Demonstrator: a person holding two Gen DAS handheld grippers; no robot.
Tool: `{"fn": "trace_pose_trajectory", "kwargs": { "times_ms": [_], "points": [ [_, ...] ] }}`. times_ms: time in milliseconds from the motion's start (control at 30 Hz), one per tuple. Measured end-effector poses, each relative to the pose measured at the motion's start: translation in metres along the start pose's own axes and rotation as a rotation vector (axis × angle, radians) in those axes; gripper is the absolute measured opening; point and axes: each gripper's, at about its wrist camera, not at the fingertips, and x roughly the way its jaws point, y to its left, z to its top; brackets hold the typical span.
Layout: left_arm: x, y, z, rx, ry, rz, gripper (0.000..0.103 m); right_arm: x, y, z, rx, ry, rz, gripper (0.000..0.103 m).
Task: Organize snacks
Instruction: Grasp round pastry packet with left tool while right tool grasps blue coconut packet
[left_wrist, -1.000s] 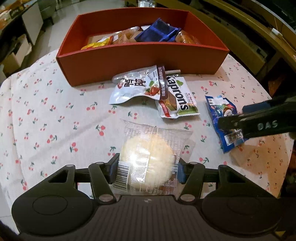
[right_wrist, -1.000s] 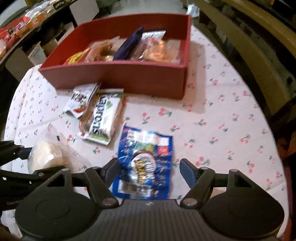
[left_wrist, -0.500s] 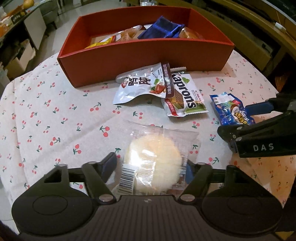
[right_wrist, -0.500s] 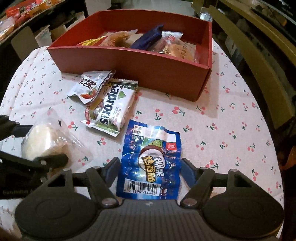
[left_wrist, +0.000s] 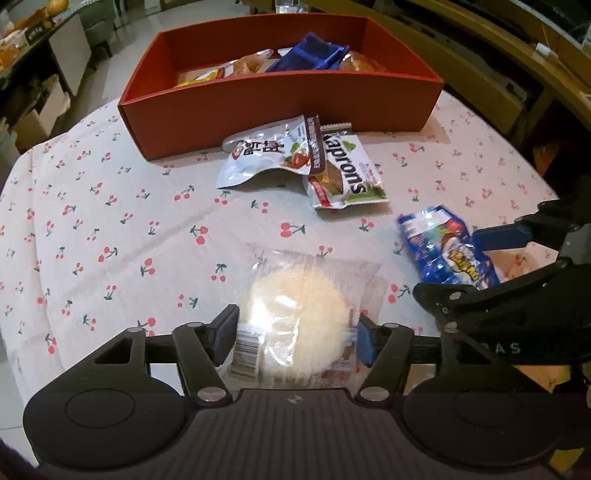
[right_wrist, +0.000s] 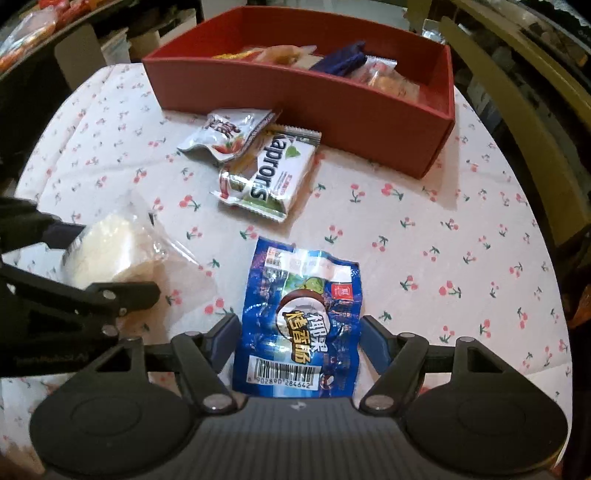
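Observation:
My left gripper (left_wrist: 295, 334) is closed against both sides of a clear-wrapped pale round cake (left_wrist: 295, 314), which also shows in the right wrist view (right_wrist: 110, 251). My right gripper (right_wrist: 297, 338) has its fingers on either side of a blue snack packet (right_wrist: 299, 325), also seen in the left wrist view (left_wrist: 443, 251); the fingers stand just clear of the packet's edges. A red box (left_wrist: 273, 103) holding several snacks stands at the far side of the table (right_wrist: 369, 107). A silver pouch (left_wrist: 266, 155) and a white Kaprons wafer pack (left_wrist: 347, 173) lie in front of it.
The round table has a white cherry-print cloth (left_wrist: 92, 221). A wooden bench or rail (right_wrist: 517, 110) runs along the right. Shelves and boxes (left_wrist: 37, 74) stand at the far left beyond the table edge.
Both grippers have risen and pulled back. The left gripper opened slightly, then closed on the cake. The right gripper has come around the blue packet, its fingers now beside it.

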Motion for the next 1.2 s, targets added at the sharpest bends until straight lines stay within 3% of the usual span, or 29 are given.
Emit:
{"fn": "trace_pose_trajectory", "kwargs": {
  "times_ms": [133, 467, 600, 700, 767, 833, 933, 1200],
  "points": [
    [0.003, 0.005, 0.000, -0.012, 0.004, 0.015, 0.080, 0.000, -0.004, -0.001, 0.011, 0.001, 0.011, 0.082],
    [0.005, 0.008, 0.000, -0.012, -0.002, 0.030, 0.085, 0.002, -0.005, -0.002, 0.003, -0.005, 0.015, 0.086],
    [0.005, 0.009, 0.000, -0.016, -0.005, 0.035, 0.084, 0.006, -0.010, -0.001, 0.039, 0.010, -0.005, 0.102],
    [0.005, 0.007, -0.001, -0.006, -0.010, 0.041, 0.084, 0.009, -0.017, -0.001, 0.064, 0.028, -0.001, 0.103],
    [0.004, 0.006, -0.001, -0.001, -0.014, 0.041, 0.082, 0.004, -0.011, -0.002, 0.045, 0.013, -0.010, 0.098],
    [0.003, 0.005, -0.001, 0.000, -0.013, 0.030, 0.074, -0.002, -0.005, -0.002, 0.021, -0.001, -0.004, 0.079],
    [-0.001, 0.001, -0.001, 0.013, -0.017, 0.027, 0.067, -0.004, -0.001, -0.004, 0.023, -0.002, 0.003, 0.079],
    [-0.016, -0.005, 0.005, 0.017, -0.058, 0.006, 0.065, -0.031, -0.010, -0.002, 0.071, -0.085, -0.014, 0.079]
  ]
}}
